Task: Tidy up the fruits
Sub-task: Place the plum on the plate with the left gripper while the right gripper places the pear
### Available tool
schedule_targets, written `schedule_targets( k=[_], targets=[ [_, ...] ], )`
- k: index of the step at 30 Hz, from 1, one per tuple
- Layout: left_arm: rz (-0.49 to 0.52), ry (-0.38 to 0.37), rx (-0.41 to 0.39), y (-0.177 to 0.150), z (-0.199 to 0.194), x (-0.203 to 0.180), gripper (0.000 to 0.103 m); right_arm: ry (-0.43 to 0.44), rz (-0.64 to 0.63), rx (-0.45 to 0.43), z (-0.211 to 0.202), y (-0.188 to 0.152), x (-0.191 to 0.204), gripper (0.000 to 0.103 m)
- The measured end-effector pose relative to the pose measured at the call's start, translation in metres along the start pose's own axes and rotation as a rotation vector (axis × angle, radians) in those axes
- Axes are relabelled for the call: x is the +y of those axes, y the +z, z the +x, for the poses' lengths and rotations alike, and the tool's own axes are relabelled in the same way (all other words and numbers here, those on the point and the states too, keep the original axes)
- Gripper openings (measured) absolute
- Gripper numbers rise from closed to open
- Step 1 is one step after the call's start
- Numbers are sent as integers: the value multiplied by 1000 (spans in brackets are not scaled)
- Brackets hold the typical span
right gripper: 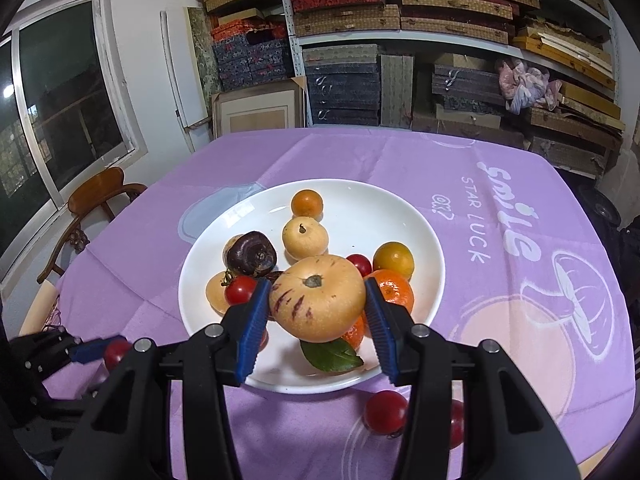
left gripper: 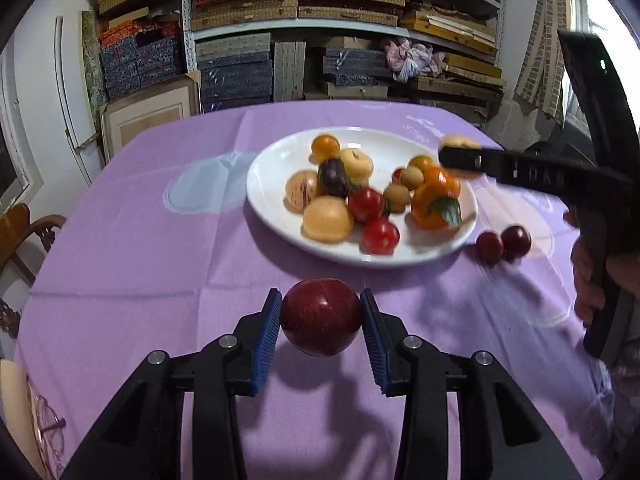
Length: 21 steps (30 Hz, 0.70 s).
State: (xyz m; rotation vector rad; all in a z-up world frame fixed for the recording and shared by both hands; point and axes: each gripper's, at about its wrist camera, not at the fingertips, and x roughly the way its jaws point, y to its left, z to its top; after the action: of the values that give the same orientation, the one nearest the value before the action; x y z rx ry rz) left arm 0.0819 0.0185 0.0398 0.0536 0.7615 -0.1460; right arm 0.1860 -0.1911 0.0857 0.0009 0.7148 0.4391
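Note:
In the left wrist view my left gripper [left gripper: 320,296] is shut on a dark red round fruit [left gripper: 320,320], held just above the purple cloth in front of the white plate [left gripper: 264,196]. The right wrist view has my right gripper [right gripper: 316,282] shut on a pale orange fruit with purple streaks [right gripper: 318,300], hovering over the plate [right gripper: 360,208]. That plate carries several fruits: oranges, red tomatoes, pale round ones and a dark purple one. From the left view the right gripper [left gripper: 460,158] reaches over the plate's right side. Two small red fruits [left gripper: 502,245] lie on the cloth beside the plate.
A wooden chair [right gripper: 96,196] stands at the table's left edge under a window. Shelves stacked with boxes [right gripper: 400,20] fill the wall behind the table. A hand [left gripper: 588,280] grips the right tool's handle. A mushroom print [right gripper: 576,292] marks the cloth at right.

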Motion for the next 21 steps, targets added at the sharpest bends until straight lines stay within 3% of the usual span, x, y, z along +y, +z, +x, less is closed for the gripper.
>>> schedule_targets(
  k=[4,10,21],
  targets=[
    [-5,12,-62,49,10,-3,40,-16,-8,-6,-1,6,0,46],
    [-47,40,-86,101,52,-11,40,-53,-40,-8,8,21,5,46],
    [-76,44,-12,118,109,-5,41,-94,-37,79,70,39,-9,46]
  ],
)
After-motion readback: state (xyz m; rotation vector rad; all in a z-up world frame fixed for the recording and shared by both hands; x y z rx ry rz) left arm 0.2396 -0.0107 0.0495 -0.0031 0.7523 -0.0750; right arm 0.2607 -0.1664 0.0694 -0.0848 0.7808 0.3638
